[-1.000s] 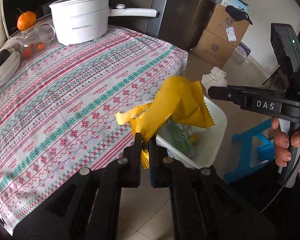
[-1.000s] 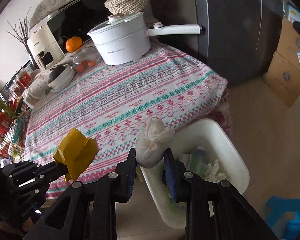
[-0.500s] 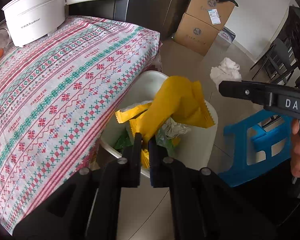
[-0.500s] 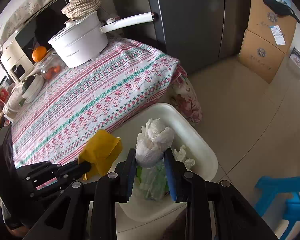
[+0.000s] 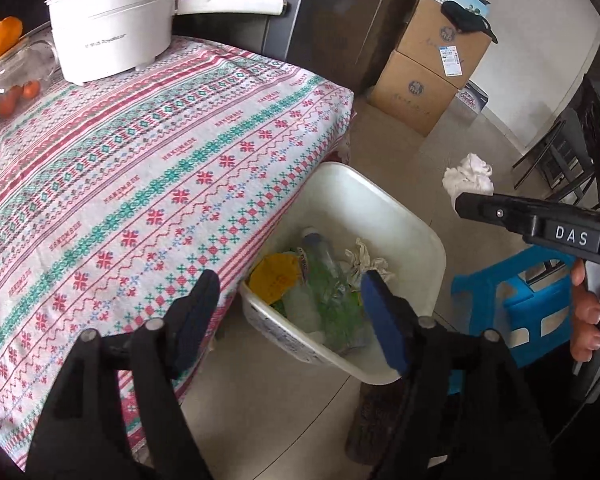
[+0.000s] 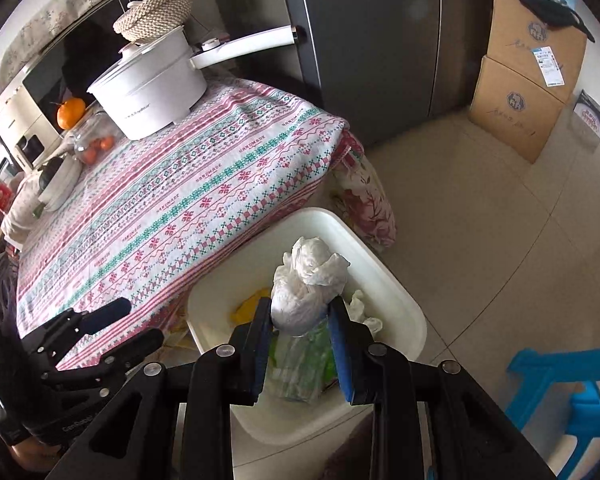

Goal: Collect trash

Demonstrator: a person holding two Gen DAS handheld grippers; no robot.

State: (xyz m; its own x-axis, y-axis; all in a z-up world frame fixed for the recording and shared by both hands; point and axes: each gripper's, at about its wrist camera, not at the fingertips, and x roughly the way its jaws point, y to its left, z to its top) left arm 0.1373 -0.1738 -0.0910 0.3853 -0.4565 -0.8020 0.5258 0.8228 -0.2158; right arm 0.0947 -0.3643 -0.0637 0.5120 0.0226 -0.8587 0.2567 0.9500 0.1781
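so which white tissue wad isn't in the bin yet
The wad between the right gripper pads; the other tissue already lies inside the bin.

Left wrist view: looks down along its tool (image 5: pixel 290 312) at the bin (image 5: pixel 380 208), close.
Right wrist view: above the bin (image 6: pixel 384 280), facing the tabletop (image 6: pixel 172 208).
Shared: bin, tabletop (image 5: pixel 140 168), white pot (image 5: pixel 112 32).

The blue stool (image 6: pixel 572 396) is cut off at the edge.
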